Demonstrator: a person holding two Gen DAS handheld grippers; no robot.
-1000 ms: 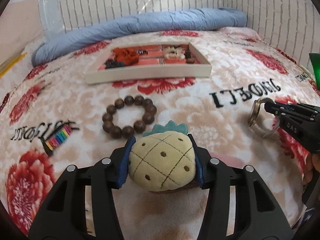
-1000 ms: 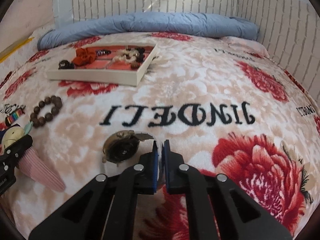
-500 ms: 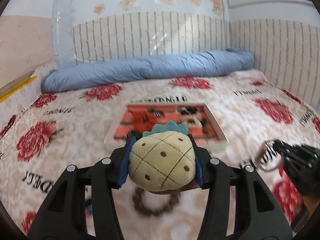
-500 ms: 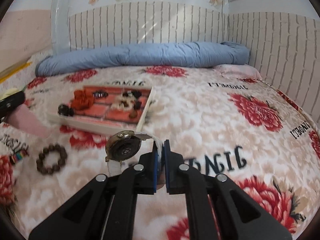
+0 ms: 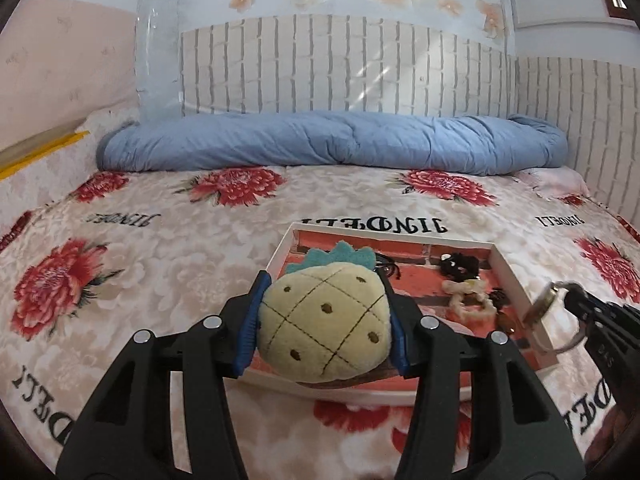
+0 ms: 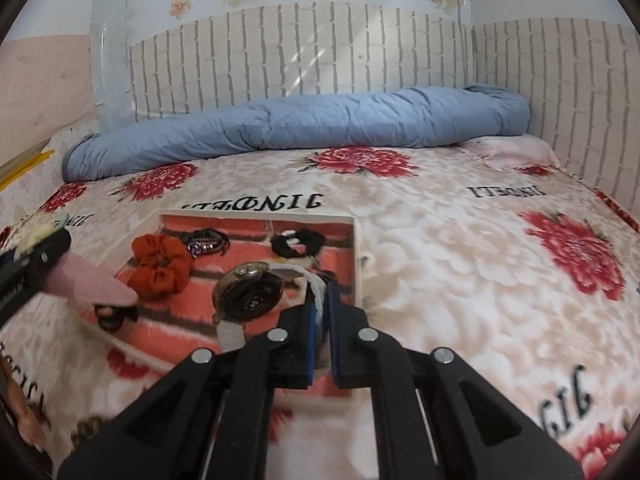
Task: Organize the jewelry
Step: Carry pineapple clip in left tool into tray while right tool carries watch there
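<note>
My left gripper is shut on a yellow plush pineapple with a teal crown, held above the near left part of the white tray. In the right wrist view my right gripper is shut on the white strap of a round wristwatch, which hangs over the tray's red-brick-patterned floor. The tray holds a red scrunchie, a black scrunchie and a dark cord bracelet. The left wrist view shows the right gripper and watch at the tray's right rim.
The tray lies on a bed with a floral blanket. A rolled blue quilt lies along the far side against a brick-patterned wall, which also runs down the right side. A pink ribbed piece hangs below the left gripper.
Both grippers have risen and moved forward from the blanket to above the tray, carrying the pineapple and the watch. The wooden bead bracelet and the striped clip have left the left wrist view.
</note>
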